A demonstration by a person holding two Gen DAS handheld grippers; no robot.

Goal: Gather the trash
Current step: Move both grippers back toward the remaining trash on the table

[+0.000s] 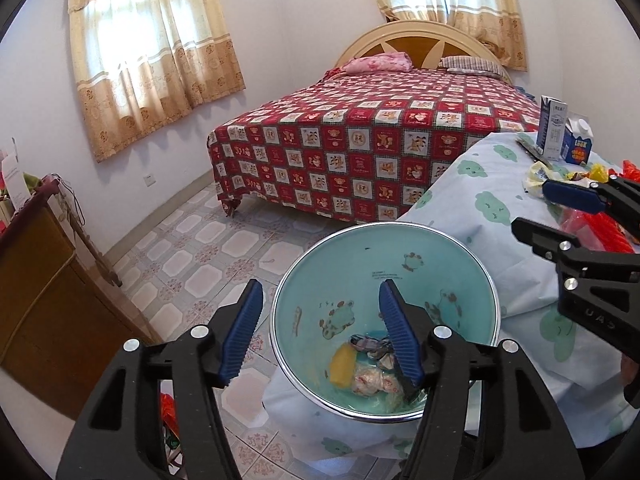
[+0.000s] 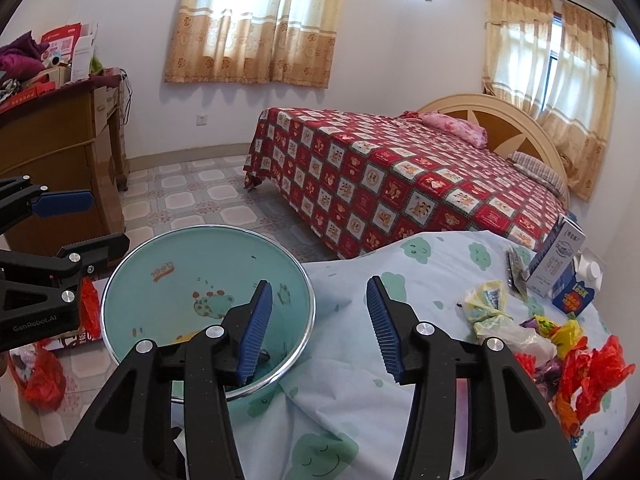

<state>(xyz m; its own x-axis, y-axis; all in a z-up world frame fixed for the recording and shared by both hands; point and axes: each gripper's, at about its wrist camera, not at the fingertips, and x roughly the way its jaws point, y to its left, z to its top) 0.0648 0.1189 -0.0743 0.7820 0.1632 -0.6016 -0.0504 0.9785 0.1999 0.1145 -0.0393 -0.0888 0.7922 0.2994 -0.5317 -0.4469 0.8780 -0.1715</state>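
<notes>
Bin (image 1: 384,248): pale teal interior, cartoon animal prints, chrome rim. Table cloth (image 2: 360,280): light blue with green smiling clouds. Bedspread (image 1: 380,136): red and white check, bear motifs. Curtains (image 2: 260,20): cream and tan. Gripper pads (image 1: 400,336): blue, black frames.
</notes>
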